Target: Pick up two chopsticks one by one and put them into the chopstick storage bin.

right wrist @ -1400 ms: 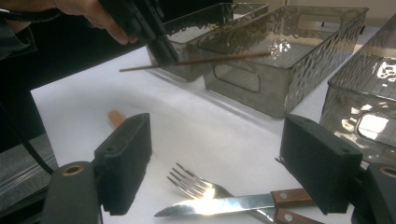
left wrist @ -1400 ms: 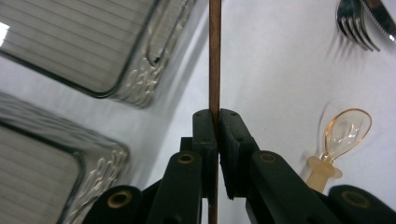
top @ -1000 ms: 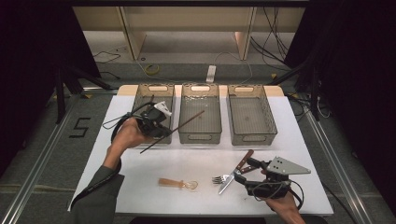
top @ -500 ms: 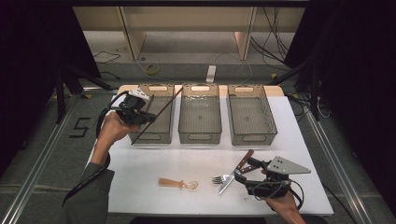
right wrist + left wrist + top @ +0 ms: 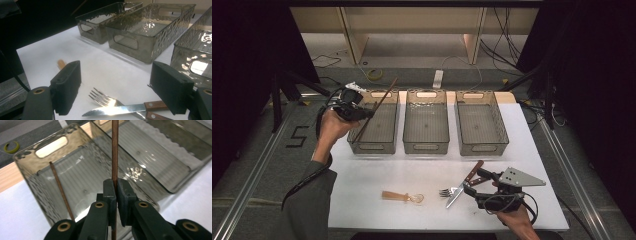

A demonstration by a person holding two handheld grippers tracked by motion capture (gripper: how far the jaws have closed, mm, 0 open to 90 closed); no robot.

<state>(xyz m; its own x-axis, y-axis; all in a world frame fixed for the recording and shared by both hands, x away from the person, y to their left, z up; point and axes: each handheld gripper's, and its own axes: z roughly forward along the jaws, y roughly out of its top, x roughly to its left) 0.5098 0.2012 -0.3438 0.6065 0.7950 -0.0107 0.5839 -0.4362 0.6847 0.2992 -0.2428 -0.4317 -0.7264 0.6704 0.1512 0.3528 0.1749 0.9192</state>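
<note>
**Chopstick over the left bin, tilt is the worry**

Leftward and back goes my left gripper (image 5: 357, 111) since a second ago, carrying its chopstick (image 5: 374, 109) from the gap between bins to over the left bin (image 5: 374, 147). Jaws clenched on the stick mid-length (image 5: 114, 157); a second chopstick (image 5: 60, 190) already lies inside. Right gripper (image 5: 476, 181) gapes wide, holding nothing, hovering at the knife (image 5: 464, 184) and fork (image 5: 105, 100).

Risks, as I judge them: stick is slanted across the bin, so a release may leave one end riding the rim and tipping out. Thin grip could let it pivot. Spoon (image 5: 403, 196) waits untouched.
</note>
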